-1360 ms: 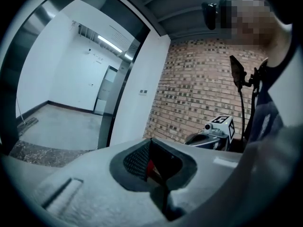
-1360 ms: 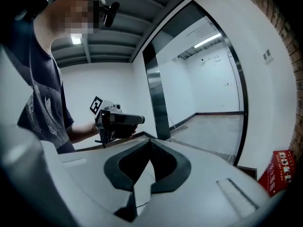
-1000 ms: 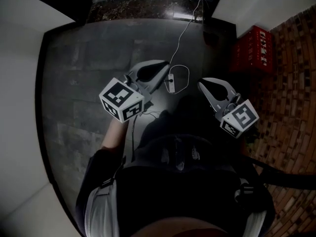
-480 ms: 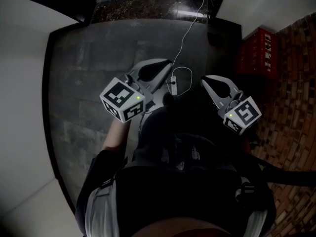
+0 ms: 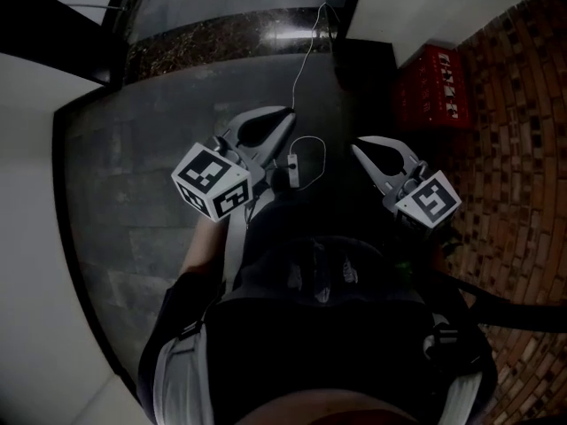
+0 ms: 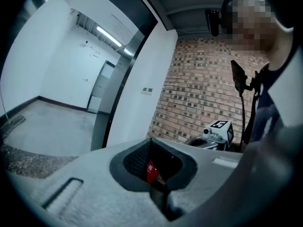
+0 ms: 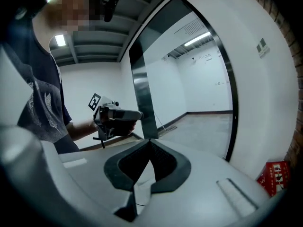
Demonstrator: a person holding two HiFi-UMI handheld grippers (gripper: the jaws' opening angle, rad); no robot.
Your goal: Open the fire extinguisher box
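The red fire extinguisher box (image 5: 434,87) stands on the floor against the brick wall at the upper right of the head view, and at the lower right edge of the right gripper view (image 7: 277,176). A sliver of the red box (image 6: 150,171) shows through the left jaws. My left gripper (image 5: 288,113) is held over the dark floor, its jaws meeting at the tips with nothing between them. My right gripper (image 5: 359,146) is also shut and empty, below and left of the box and well short of it. Each gripper shows in the other's view: the right gripper (image 6: 218,129), the left gripper (image 7: 111,115).
A white cable with a small adapter (image 5: 292,168) runs across the grey floor between the grippers. A speckled stone threshold (image 5: 221,34) and dark door frame lie ahead. The brick wall (image 5: 518,149) fills the right. White walls flank the left. My own body fills the bottom.
In the head view the floor, threshold and red box have shifted left and closer. Both grippers stay shut and keep about the same places in front of the body.
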